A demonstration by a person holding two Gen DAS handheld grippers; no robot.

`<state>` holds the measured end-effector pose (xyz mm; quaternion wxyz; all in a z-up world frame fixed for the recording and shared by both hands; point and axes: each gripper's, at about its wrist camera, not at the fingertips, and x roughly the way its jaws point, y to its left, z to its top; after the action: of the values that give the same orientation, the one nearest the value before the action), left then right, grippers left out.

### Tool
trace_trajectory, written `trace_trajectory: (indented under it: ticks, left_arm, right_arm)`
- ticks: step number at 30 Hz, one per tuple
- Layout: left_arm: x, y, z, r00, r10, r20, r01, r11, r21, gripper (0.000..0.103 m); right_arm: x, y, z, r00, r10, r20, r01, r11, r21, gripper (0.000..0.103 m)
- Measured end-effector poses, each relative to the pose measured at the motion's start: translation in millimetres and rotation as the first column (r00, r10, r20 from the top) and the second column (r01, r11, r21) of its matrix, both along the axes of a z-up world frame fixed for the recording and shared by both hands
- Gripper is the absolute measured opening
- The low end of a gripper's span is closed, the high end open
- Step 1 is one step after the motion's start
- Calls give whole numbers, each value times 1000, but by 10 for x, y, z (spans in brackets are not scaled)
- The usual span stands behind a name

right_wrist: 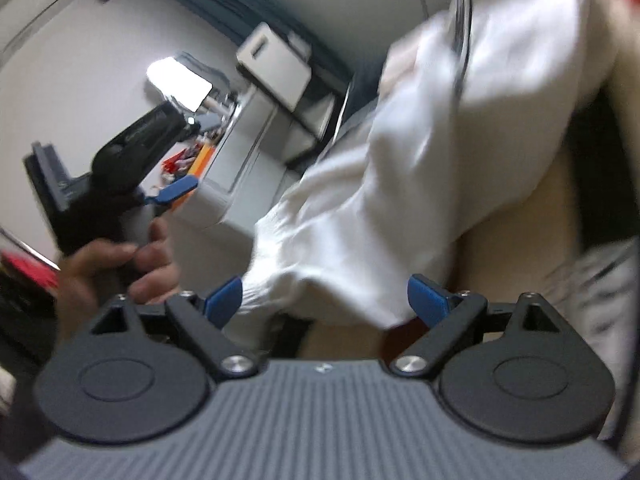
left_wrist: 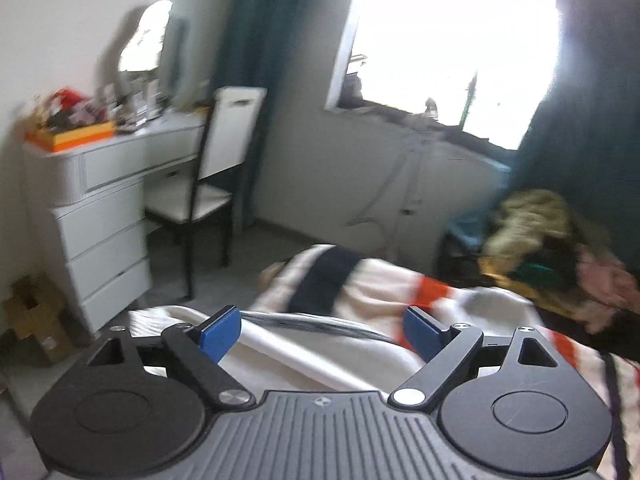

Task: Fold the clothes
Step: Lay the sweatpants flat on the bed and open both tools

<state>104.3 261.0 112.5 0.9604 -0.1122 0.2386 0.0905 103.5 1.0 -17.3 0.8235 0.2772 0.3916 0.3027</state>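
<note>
A white garment (right_wrist: pixel 400 184) with a dark stripe lies crumpled on the bed, stretching from my right gripper up and to the right. My right gripper (right_wrist: pixel 324 300) is open, its blue pads either side of the garment's near edge without closing on it. In the left wrist view the same white garment (left_wrist: pixel 304 344) lies just beyond my left gripper (left_wrist: pixel 322 332), which is open and empty above it. The left gripper (right_wrist: pixel 172 194) also shows in the right wrist view, held in a hand at the left. Both views are motion-blurred.
The bed has a cream, orange and navy striped cover (left_wrist: pixel 400 280). A pile of other clothes (left_wrist: pixel 552 248) sits at the right. A white dresser (left_wrist: pixel 100 208) with clutter, a chair (left_wrist: pixel 208 184) and a bright window (left_wrist: pixel 452 40) stand beyond.
</note>
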Motion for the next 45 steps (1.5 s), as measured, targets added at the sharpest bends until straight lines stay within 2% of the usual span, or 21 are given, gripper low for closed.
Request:
trace_trajectory:
  ticks: [3,6,11,14,16,19,24,28,32,45]
  left_arm:
    - [-354,-610,-21,997,-73,33,72,997,23,91]
    - [-654,-1136,-159,989,-136,63,135,991,24,94]
    - [-895,-1835,-430,974,-200,108,193,979,67,94]
    - [-1001,-2081,-634,965,-221,140,209,973,97,94]
    - [-1044,-2170,-792,960,-226,166,215,973,80,94]
    - [-1052,-2186,-1072,958,-212,195,201,977,74,94]
    - [-912,-2015,-1418,971,-180,158,174,983,54,94]
    - [-844,-1968,-1482,973,-163,165,145,982,118,94]
    - [-845,-1910,-1502,974,-160,158,144,984,109,94]
    - [-830,-1910,-1606,975,-185,120,175,981,88,95]
  right_arm:
    - [-285,-546,155,986,-50,160,66,993,-99,91]
    - [-515,-1031,265,943,-90,320,158,968,-193,91]
    - [-681,-1524,253,863,-133,487,294,917,-270,91]
    - [-714,-1670,155,814,-147,562,353,893,-278,91]
    - [-733,-1743,51,781,-159,603,393,876,-278,91]
    - [-708,-1859,-122,760,-188,622,427,866,-259,91]
    - [-615,-2012,-392,776,-201,598,428,864,-265,91]
    - [-525,-2001,-414,778,-213,591,443,853,-277,91]
    - [-529,-1954,-396,764,-209,610,457,843,-283,91]
    - [-632,-2031,-390,771,-250,585,496,812,-307,91]
